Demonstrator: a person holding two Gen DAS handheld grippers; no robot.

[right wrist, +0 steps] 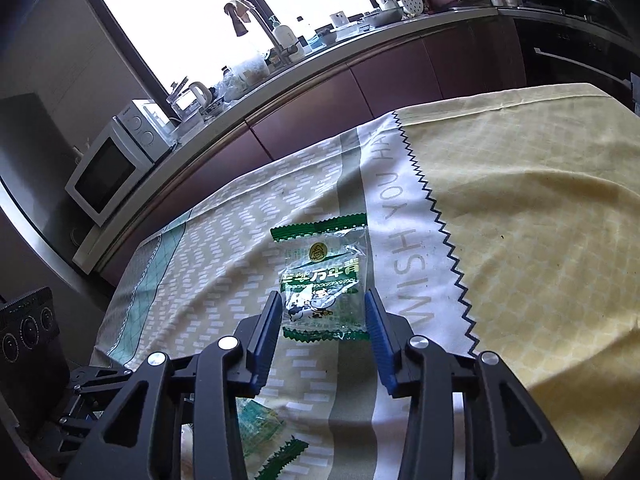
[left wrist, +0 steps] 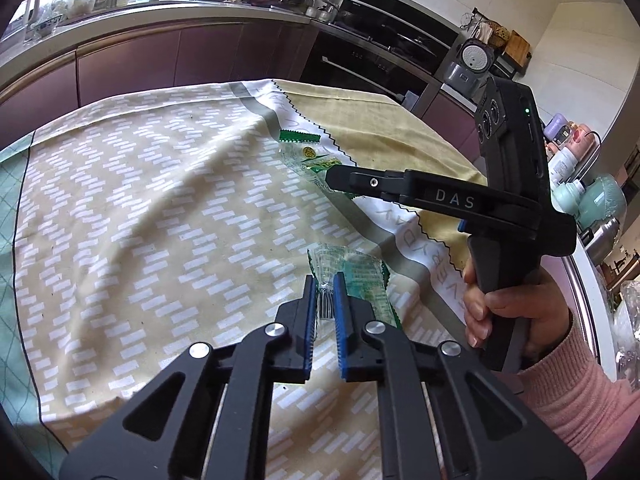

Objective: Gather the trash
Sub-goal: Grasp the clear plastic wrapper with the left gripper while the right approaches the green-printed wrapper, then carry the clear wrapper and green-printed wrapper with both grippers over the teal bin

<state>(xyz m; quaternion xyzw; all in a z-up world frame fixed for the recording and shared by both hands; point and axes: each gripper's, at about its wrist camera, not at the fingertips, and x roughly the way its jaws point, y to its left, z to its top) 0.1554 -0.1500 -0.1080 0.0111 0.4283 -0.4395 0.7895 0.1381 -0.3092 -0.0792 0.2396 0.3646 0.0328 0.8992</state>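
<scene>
Two clear, green-edged snack wrappers lie mid-tablecloth (right wrist: pixel 520 200), well inside its edges. Left gripper (left wrist: pixel 324 280) pinches the crumpled near wrapper (left wrist: pixel 356 276); right gripper (right wrist: pixel 324 300) straddles the flat wrapper (right wrist: pixel 324 276), pads apart.

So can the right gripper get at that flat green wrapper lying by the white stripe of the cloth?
Probably yes. The right gripper already straddles the green wrapper, its jaws open either side with nothing between pads and wrapper. The left gripper is busy, pinching another wrapper.
</scene>
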